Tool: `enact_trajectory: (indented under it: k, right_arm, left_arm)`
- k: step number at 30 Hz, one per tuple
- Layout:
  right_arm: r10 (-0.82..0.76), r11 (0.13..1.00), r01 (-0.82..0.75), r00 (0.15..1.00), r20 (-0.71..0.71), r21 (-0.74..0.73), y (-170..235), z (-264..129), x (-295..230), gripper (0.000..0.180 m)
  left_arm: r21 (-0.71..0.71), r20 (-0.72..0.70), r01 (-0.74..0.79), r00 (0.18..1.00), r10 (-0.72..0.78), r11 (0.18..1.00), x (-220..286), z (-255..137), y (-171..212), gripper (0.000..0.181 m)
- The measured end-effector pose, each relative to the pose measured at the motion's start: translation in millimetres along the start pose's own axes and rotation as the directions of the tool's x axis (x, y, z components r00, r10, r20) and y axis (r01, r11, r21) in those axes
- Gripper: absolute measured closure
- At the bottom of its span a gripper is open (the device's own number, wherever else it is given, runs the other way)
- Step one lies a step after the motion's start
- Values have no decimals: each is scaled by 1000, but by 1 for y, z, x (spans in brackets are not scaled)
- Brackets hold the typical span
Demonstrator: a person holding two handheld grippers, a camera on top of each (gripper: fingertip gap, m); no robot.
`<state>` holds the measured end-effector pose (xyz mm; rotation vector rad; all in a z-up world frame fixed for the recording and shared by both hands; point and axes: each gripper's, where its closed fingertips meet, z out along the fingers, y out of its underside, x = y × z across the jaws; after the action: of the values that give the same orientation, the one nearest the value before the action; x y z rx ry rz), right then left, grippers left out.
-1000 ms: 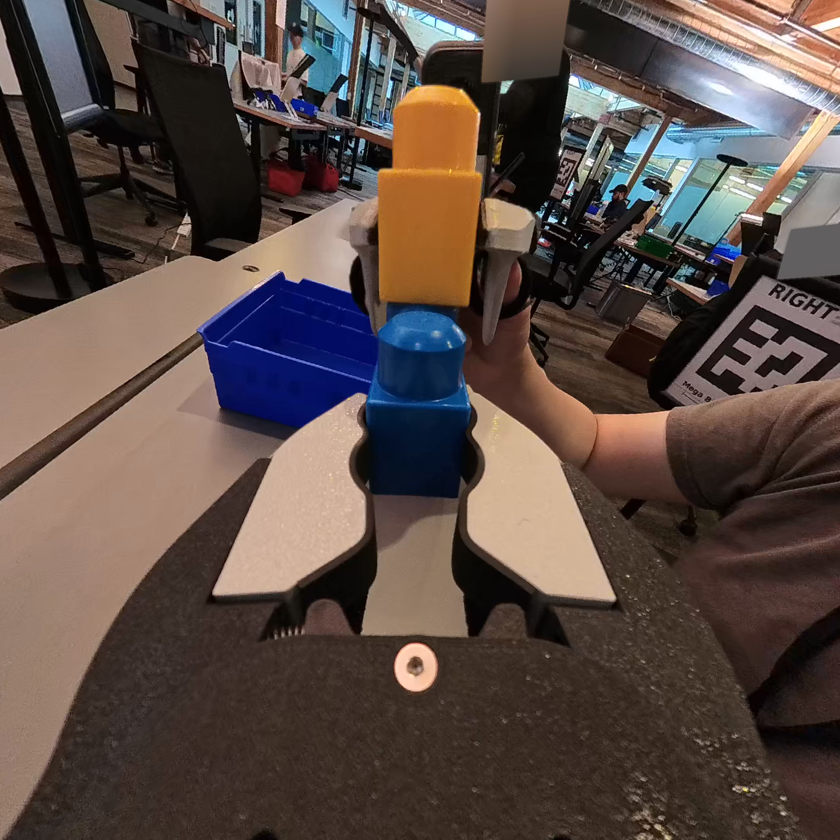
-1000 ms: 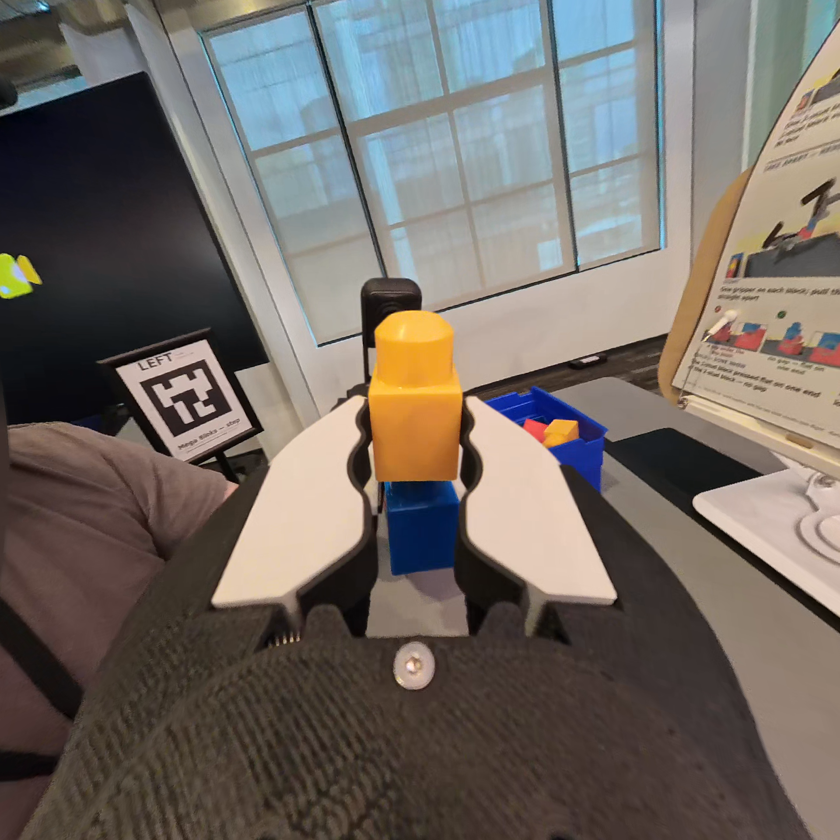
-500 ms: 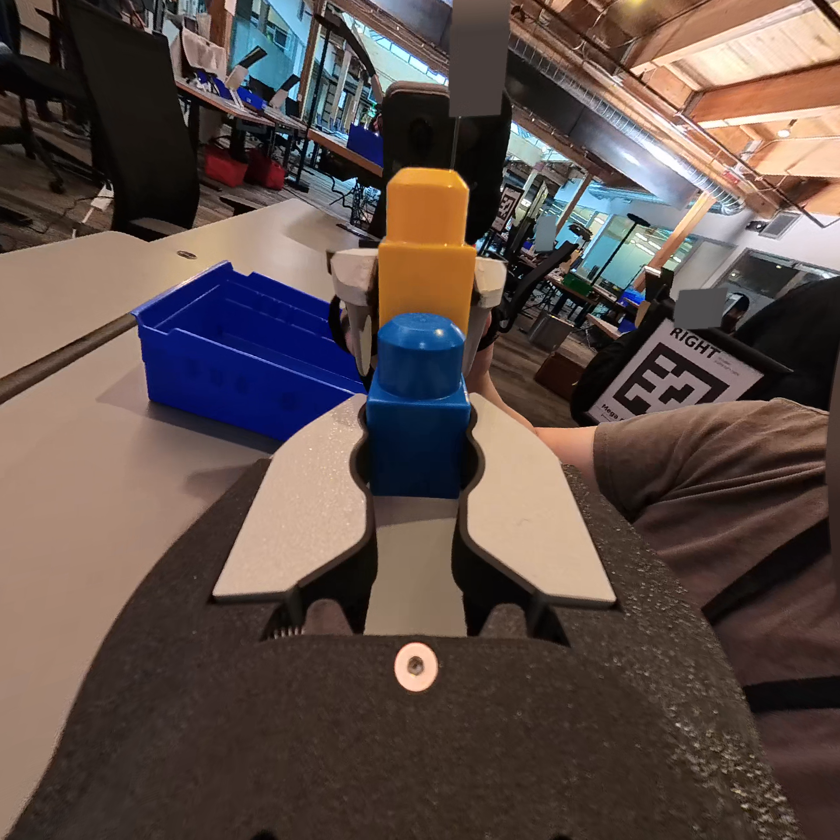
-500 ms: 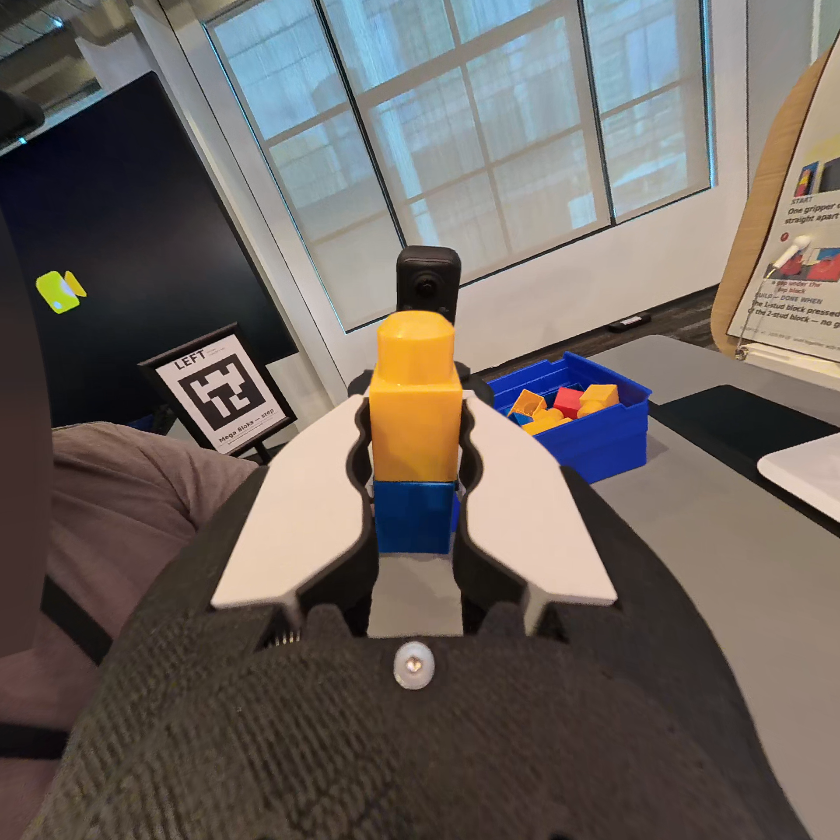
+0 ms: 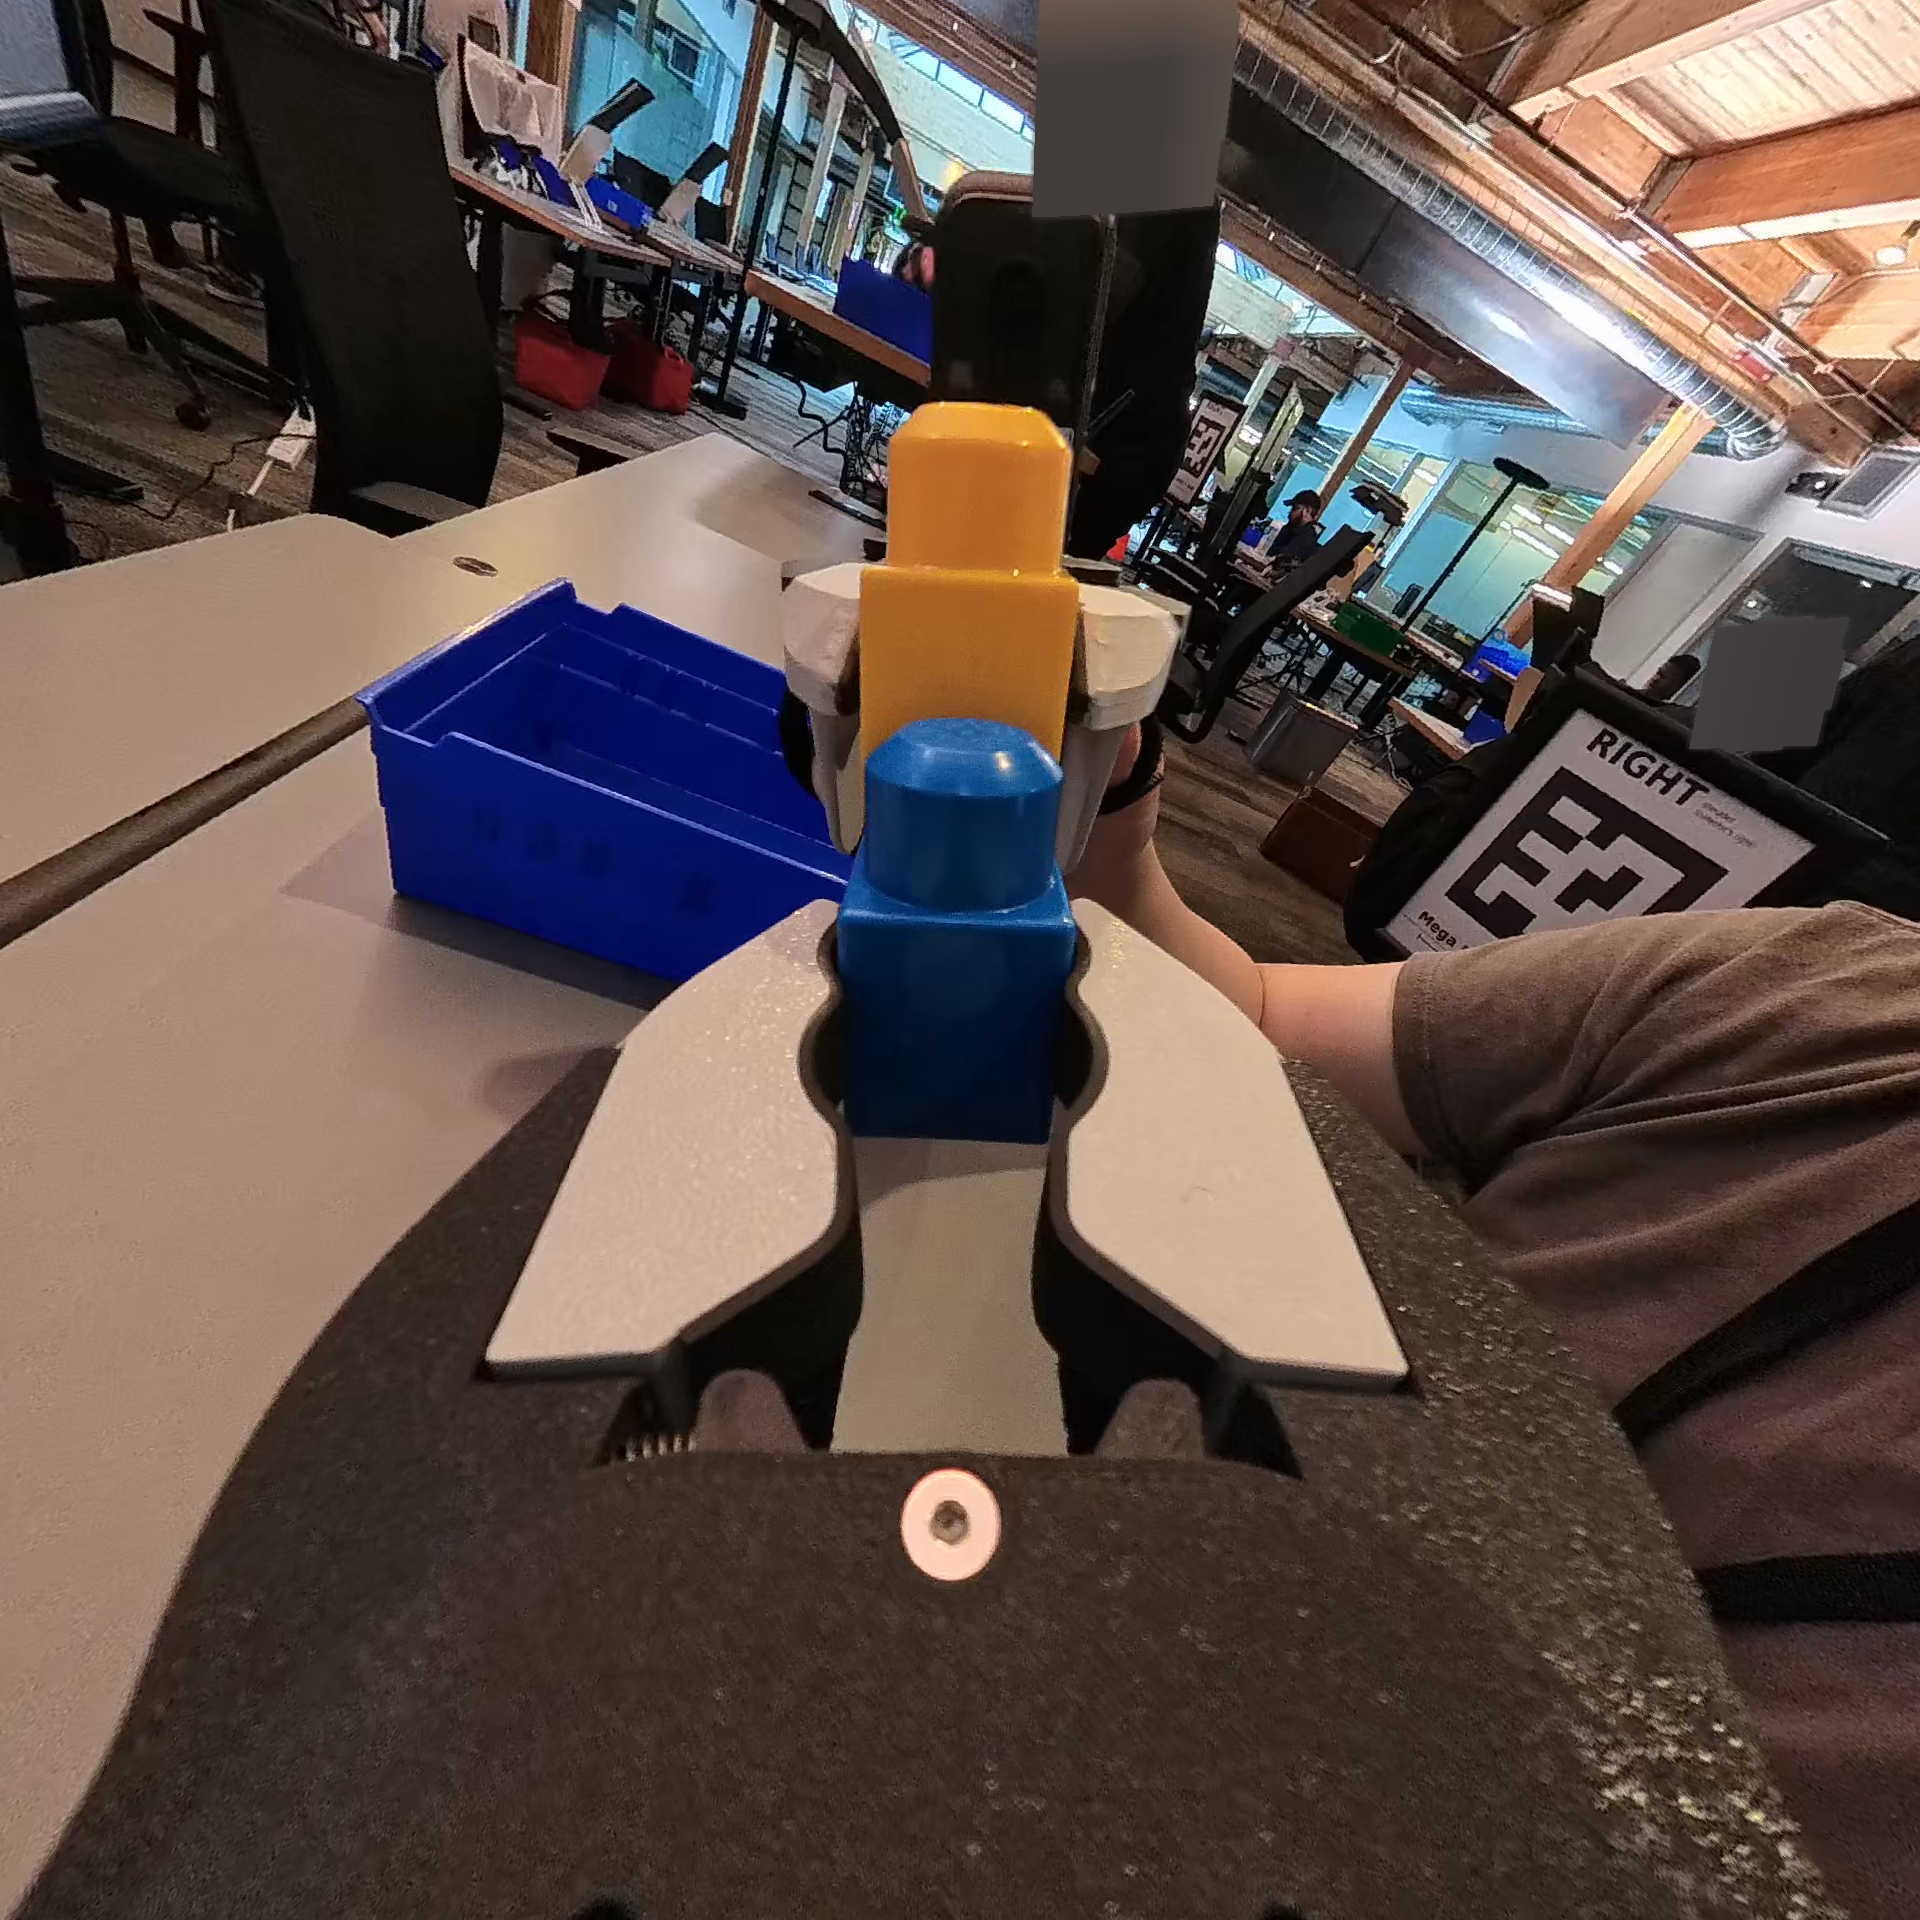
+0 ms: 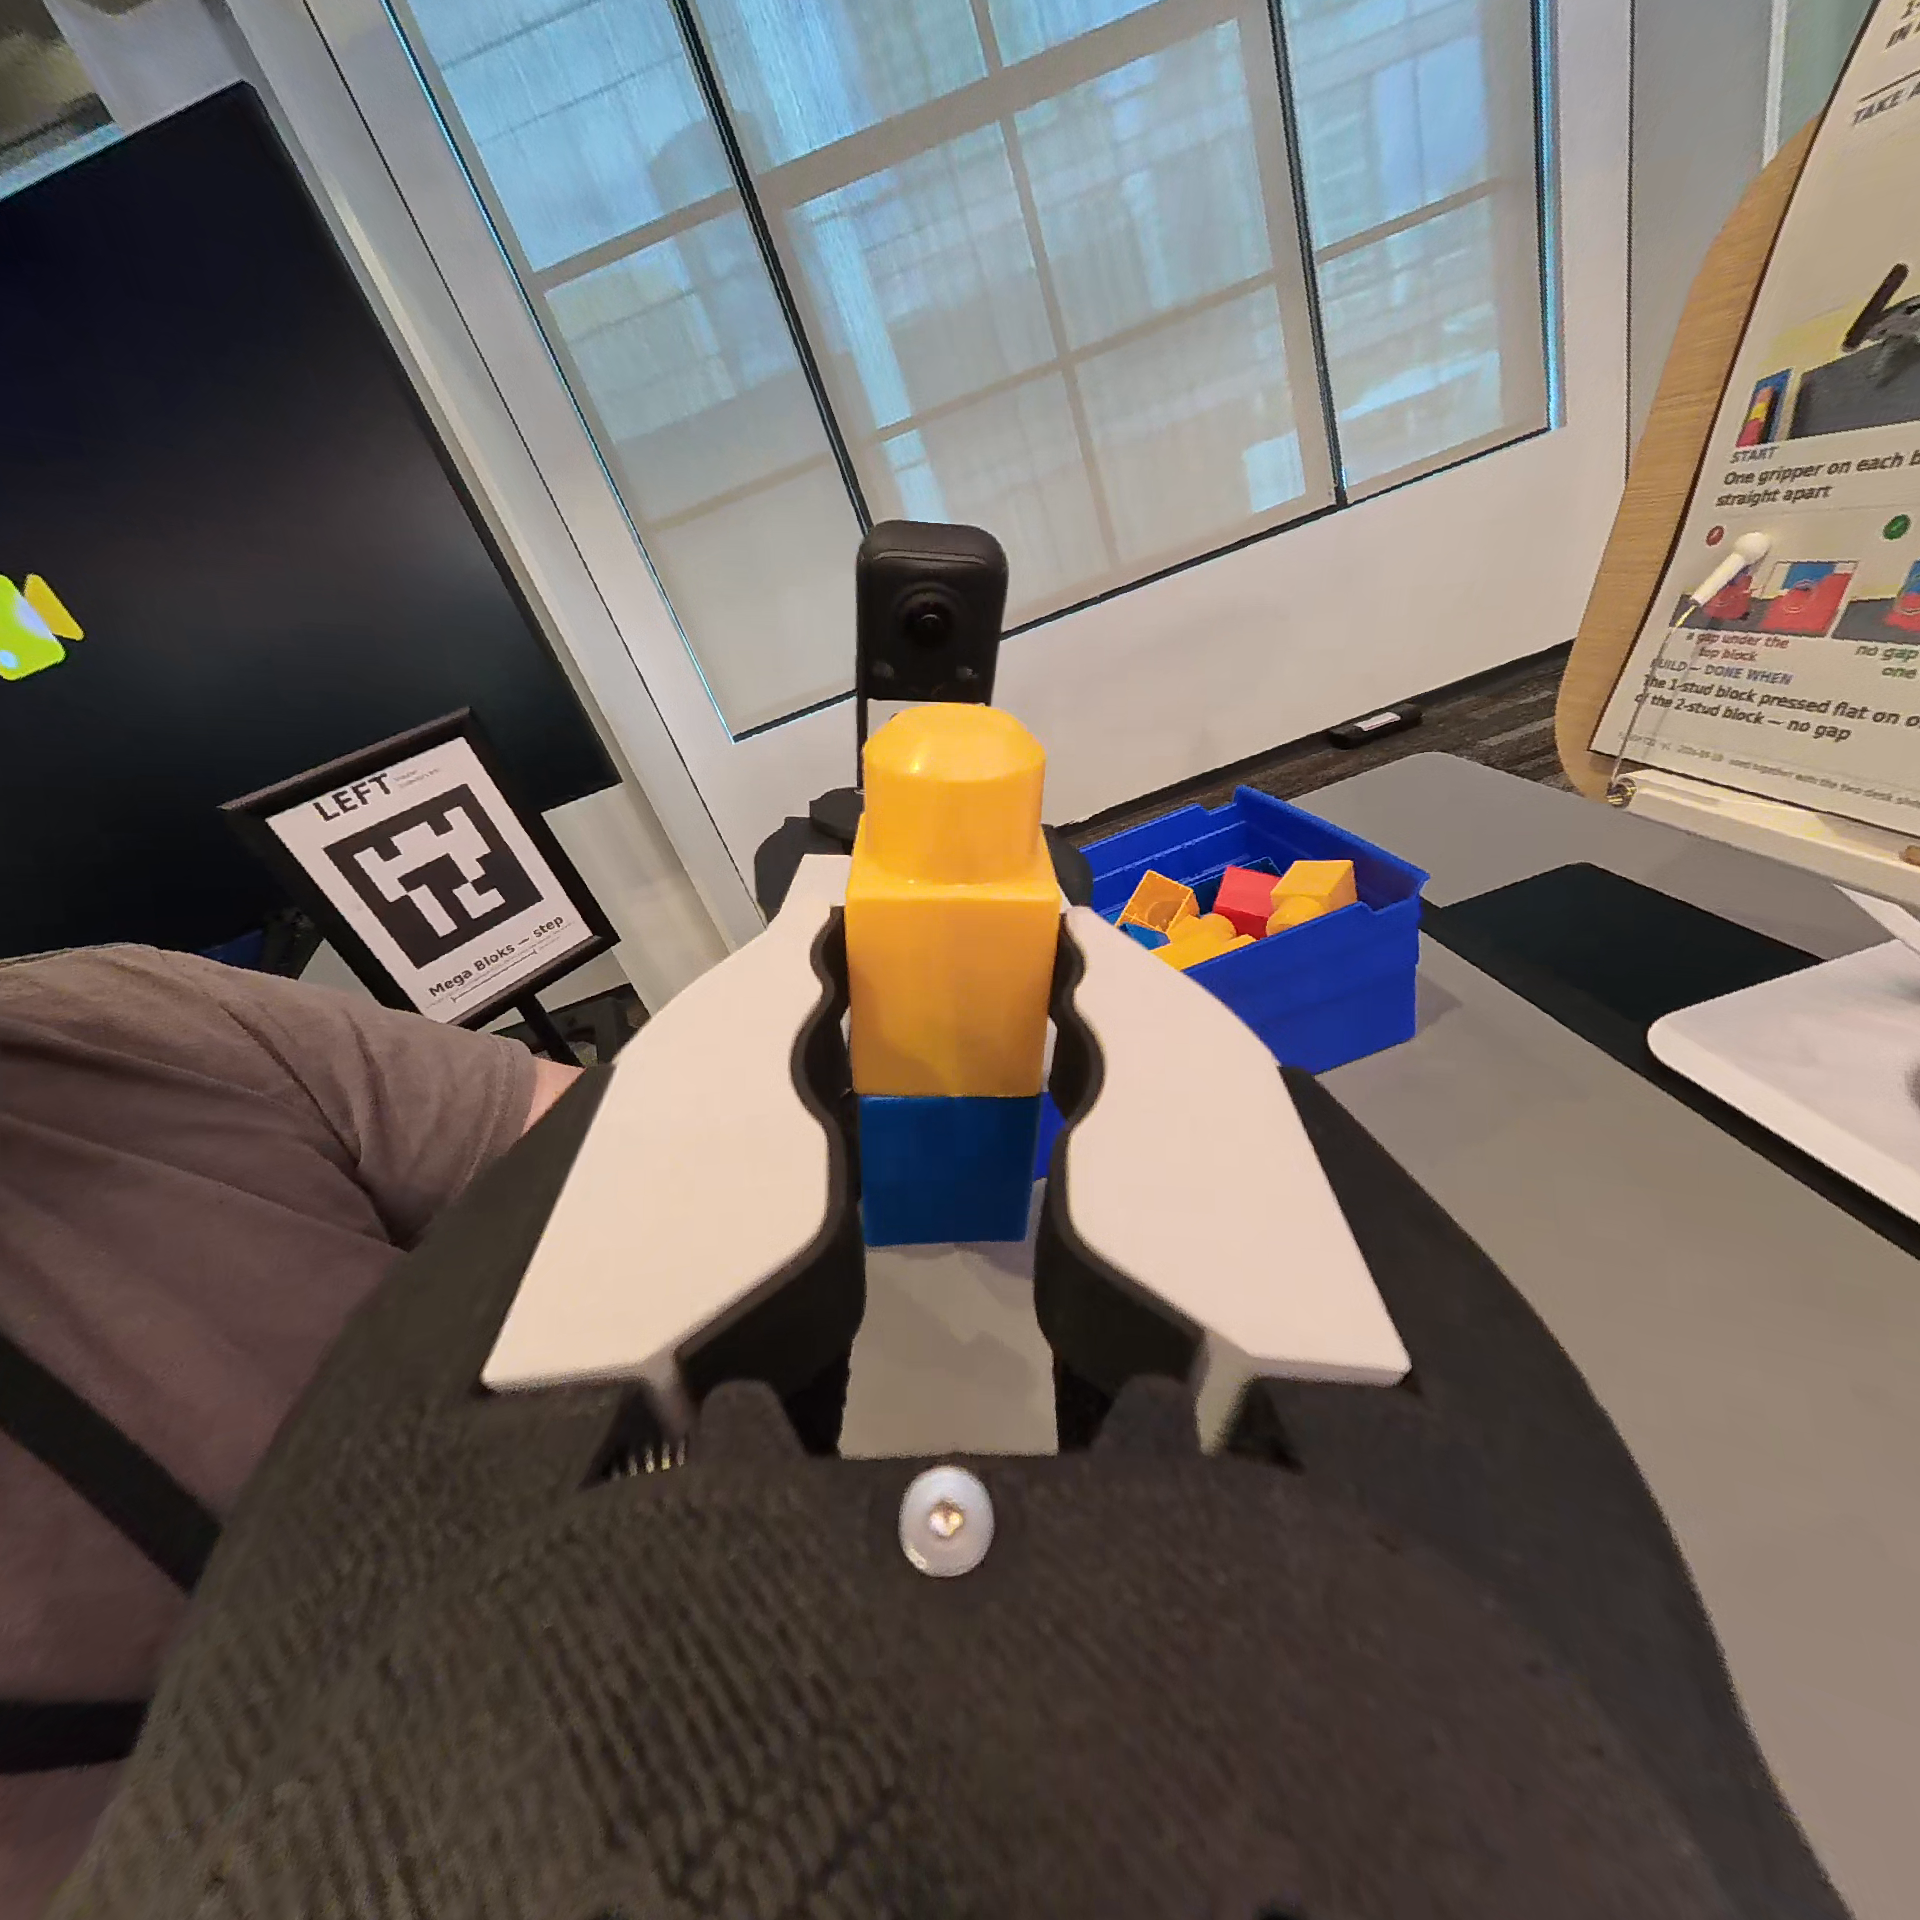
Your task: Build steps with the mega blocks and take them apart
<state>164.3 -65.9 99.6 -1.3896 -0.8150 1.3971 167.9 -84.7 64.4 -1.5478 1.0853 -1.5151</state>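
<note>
Left gripper (image 5: 956, 1029) is closed tight on the blue block (image 5: 954, 997), both fingers pressed to its sides w/ no gap, stud pointing up. Right gripper (image 6: 948, 997) is likewise clamped on the yellow block (image 6: 948, 966), fingers flush against its flanks.

In the right wrist view the yellow block sits directly on top of a blue 2-stud block, edges touching w/ no visible gap between them. In the left wrist view the yellow block (image 5: 971, 623) stands just behind the blue stud & higher, so the pair reads as a step: yellow on the far stud, near stud bare. The right gripper's pale fingertips (image 5: 1127, 649) show on either side of the yellow block there. Both are held up in the air above the grey table (image 5: 208, 1091), not resting on it.

An empty-looking blue bin (image 5: 582, 790) sits on the table left of the blocks in the left view. A 2nd blue bin (image 6: 1309, 977) w/ loose yellow, red & blue blocks (image 6: 1247, 899) sits on the table beyond the right gripper. Framed marker sign (image 6: 436, 873) stands near the person's sleeve (image 6: 208, 1091); another marker sign (image 5: 1590, 852) shows in the left view. Instruction board (image 6: 1787, 520) leans at the right edge
</note>
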Motion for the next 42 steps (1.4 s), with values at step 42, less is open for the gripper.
enact_trajectory:
  k: [42]
  right_arm:
    - [-467,767,-16,673,-574,-642,37,-282,139,142]
  left_arm:
    - [-329,41,-211,970,238,920,-8,-18,34,118]
